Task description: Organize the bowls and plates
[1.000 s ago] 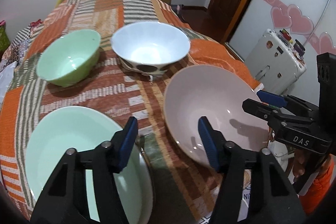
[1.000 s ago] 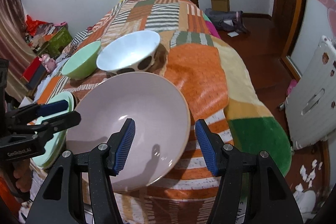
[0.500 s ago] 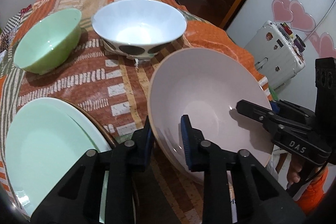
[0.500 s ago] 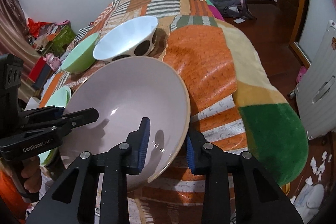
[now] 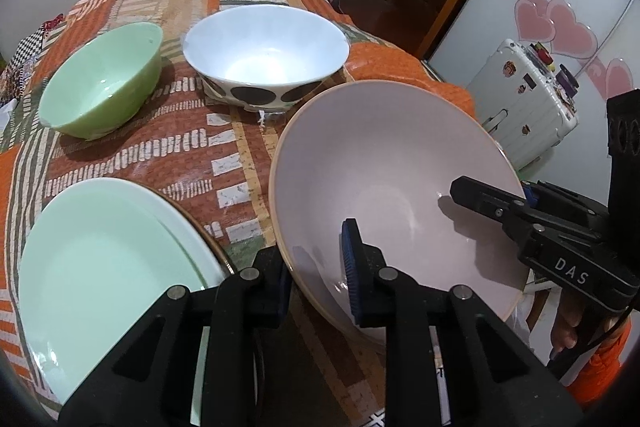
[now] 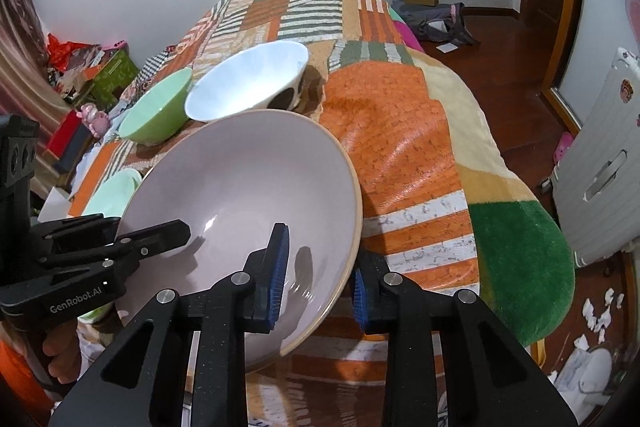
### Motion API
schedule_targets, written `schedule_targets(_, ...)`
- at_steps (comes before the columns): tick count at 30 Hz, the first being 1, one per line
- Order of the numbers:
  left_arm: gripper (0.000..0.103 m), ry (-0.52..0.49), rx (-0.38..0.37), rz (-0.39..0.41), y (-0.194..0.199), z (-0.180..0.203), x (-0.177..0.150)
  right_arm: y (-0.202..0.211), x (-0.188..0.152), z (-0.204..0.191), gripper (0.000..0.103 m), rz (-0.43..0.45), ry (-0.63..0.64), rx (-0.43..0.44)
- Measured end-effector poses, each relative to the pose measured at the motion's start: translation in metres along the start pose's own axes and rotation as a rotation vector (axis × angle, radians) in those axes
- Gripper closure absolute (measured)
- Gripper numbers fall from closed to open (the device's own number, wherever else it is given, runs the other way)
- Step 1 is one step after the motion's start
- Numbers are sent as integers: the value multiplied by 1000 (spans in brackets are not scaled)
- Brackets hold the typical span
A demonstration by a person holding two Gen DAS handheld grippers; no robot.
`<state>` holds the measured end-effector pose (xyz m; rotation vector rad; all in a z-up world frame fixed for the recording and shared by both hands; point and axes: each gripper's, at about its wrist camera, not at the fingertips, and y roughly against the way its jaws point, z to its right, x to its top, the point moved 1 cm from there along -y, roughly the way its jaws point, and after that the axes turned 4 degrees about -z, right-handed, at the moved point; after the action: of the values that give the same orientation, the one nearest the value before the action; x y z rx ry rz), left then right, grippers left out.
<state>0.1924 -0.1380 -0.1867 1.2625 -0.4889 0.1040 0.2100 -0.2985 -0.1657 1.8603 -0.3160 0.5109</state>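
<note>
On patchwork bedspread (image 5: 192,155): wide pale pink ceramic bowl (image 5: 384,163) at near right, flat mint-green plate (image 5: 96,259) at near left. Behind them, small green bowl (image 5: 104,83) left of white bowl with dark spots (image 5: 264,55). White hard-shell suitcase (image 5: 524,107) beyond the bed's right side.

Glossy glazed pink bowl (image 5: 392,163) on a woven, matt patchwork blanket (image 5: 176,147).
</note>
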Motion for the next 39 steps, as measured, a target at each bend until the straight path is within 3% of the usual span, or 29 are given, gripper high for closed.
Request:
schedule_targets(18, 80, 63, 25, 162, 79, -36, -12, 21, 17, -61, 78, 91, 85, 42)
schedule_targets(39, 80, 216, 118, 255, 143, -125, -67, -5, 17, -160, 78, 67, 237, 144)
